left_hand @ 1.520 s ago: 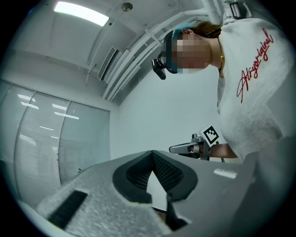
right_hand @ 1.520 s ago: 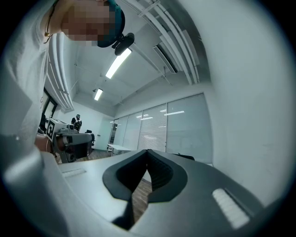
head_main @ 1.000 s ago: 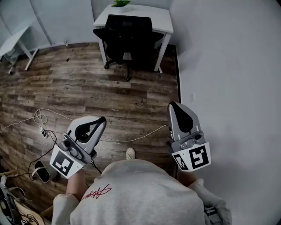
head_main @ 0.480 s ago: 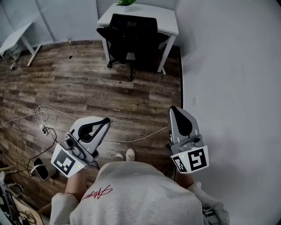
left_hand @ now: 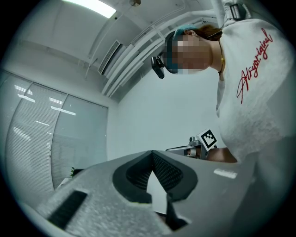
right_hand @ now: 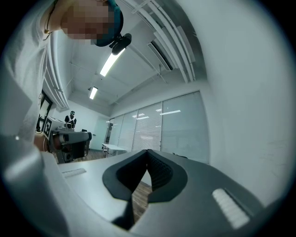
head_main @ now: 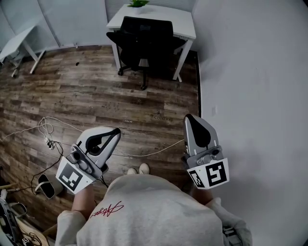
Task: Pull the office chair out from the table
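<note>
Okay, left claw point(head_main: 114, 130) has its jaws together with nothing in them, held out in front of the person over the wood floor point(head_main: 96, 96). The right claw point(head_main: 188, 117) is also pressed closed and empty, just beside the white wall point(head_main: 250, 72) on its right. The black office chair point(head_main: 144, 41) is well ahead of both claws, pushed in at the white table point(head_main: 185, 21), its backrest facing the claws. A green plant point(head_main: 138, 3) sits at the table's far edge. A white cable point(head_main: 144, 153) runs across the floor below and between the claws. A second table point(head_main: 17, 41) stands far ahead-left of the left claw.
</note>
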